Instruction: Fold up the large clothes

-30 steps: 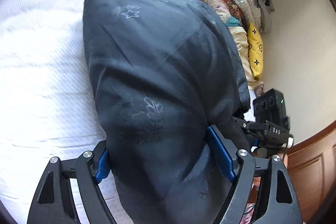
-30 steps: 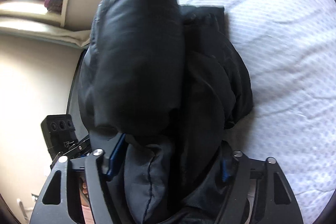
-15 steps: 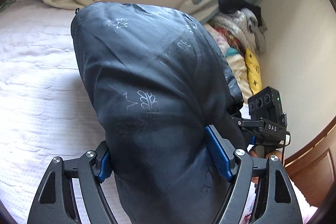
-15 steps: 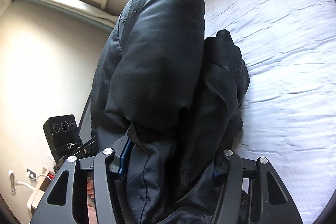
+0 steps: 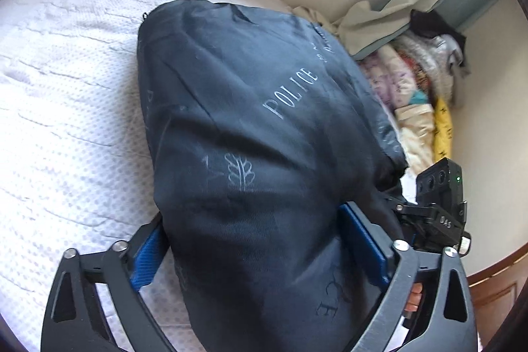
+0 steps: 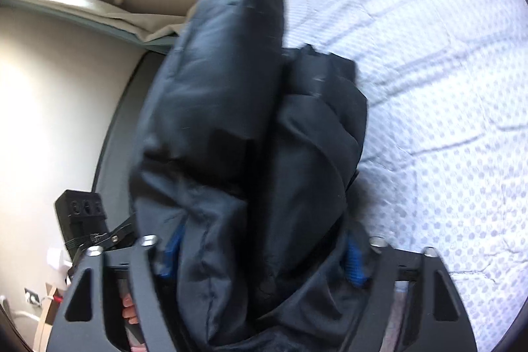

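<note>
A white textured bedspread fills the left of the left-wrist frame. On it, centre frame, lies the bulky dark jacket (pale "POLICE" lettering). The left gripper at bottom straddles it, jaws just opened wide, its left pad clear of the cloth. The right gripper, likewise opening, straddles the jacket's padded folds; contact unclear.
</note>
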### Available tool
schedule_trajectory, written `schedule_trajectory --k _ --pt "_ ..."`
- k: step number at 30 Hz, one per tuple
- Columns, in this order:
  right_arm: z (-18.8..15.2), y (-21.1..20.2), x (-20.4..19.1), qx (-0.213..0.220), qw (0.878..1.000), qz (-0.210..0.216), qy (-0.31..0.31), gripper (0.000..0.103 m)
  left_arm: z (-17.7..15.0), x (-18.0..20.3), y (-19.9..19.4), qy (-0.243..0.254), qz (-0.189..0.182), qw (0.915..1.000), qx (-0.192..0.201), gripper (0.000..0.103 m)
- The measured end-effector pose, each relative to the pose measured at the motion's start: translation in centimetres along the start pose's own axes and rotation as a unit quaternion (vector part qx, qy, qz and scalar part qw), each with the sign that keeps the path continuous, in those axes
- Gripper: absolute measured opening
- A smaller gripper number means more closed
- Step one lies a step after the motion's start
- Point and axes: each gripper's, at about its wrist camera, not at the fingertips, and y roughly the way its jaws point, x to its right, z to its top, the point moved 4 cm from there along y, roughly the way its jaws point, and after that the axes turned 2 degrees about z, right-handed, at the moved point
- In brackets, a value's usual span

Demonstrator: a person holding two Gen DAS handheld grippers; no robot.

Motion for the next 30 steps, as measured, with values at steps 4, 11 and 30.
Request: schedule_trajectory --k 4,11,30 --pt "0.3 -0.1 1.1 -0.014 0.999 0.01 0.038 0.089 -0.2 0.6 -1.8 0.026 0.05 0.9984 0.008 0.101" --pt "0.7 -4.6 -0.3 -0.001 1.0 -0.016 0.017 0.089 -0.8 3.2 -6.9 0.085 0.101 0.9886 0.072 0.1" --pt "-5.6 -5.6 -8.5 0.004 0.958 -0.177 -0.225 0.017 -5.8 8.8 -2.2 0.213 0.166 0.9624 0.034 0.102"
